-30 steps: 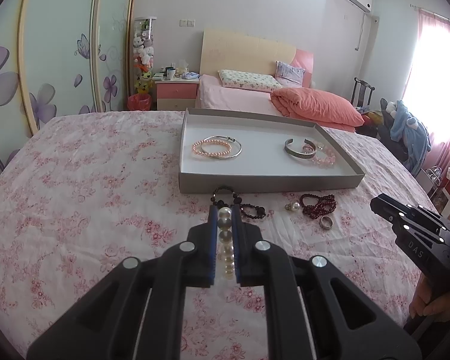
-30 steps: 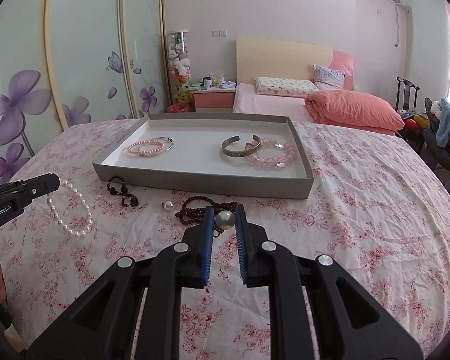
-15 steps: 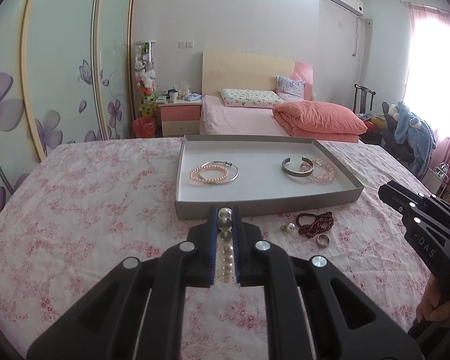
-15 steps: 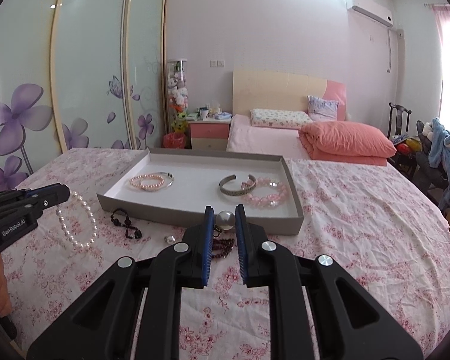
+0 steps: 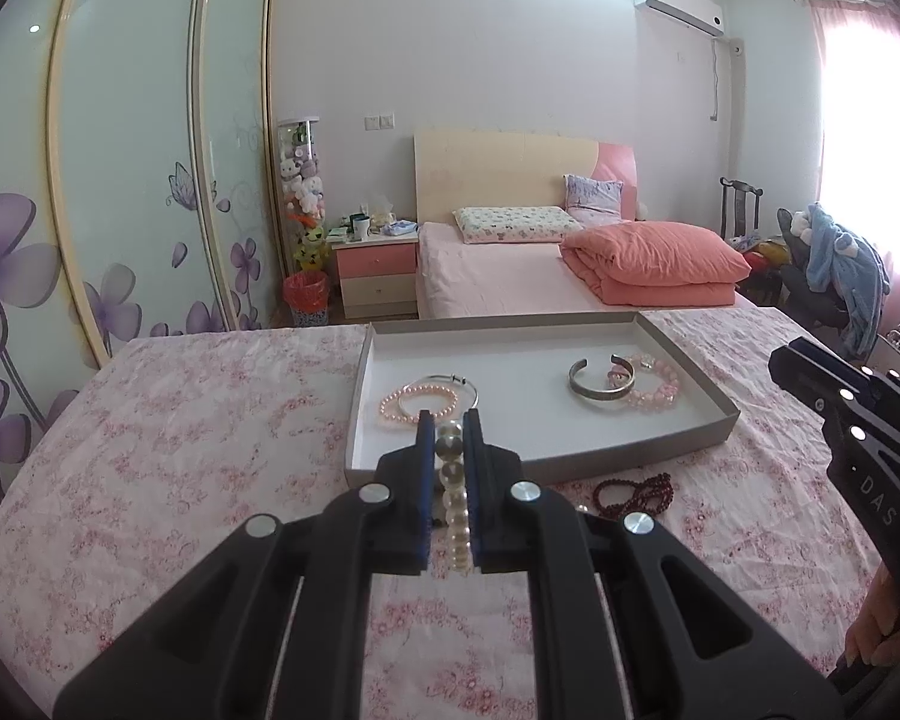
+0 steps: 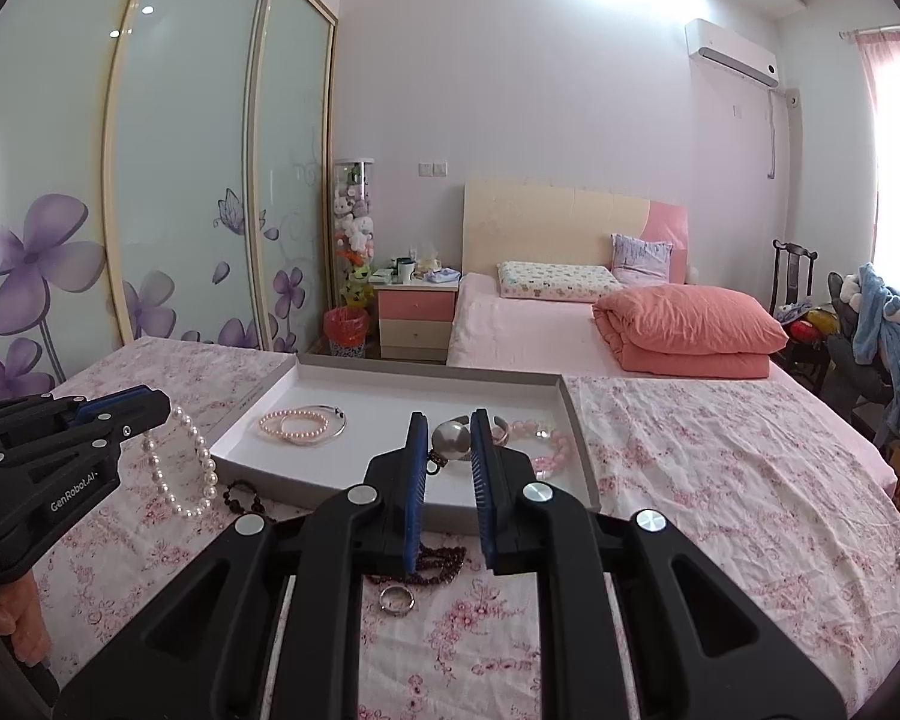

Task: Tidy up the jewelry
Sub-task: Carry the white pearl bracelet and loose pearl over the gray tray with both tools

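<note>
Left gripper [image 5: 449, 420] is clamped on the white pearl bracelet [image 6: 186, 468]. Right gripper [image 6: 450, 420] pinches a pearl earring [image 6: 450, 439] near the gray tray [image 6: 330, 489].

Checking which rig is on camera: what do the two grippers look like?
Both are black plastic with blue ribbed finger pads and round silver bolts. The left gripper reads "GenRobot.AI" in white; the right gripper shows "DAS". Bare hands hold the handles.

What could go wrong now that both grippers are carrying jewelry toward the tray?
The white pearl bracelet dangles in a loop from the left gripper; it could snag the tray rim or slide out. The right gripper pinches a round pearl earring, which could pop free and roll. Dropping either might land on the pink bracelet and tangle.
</note>
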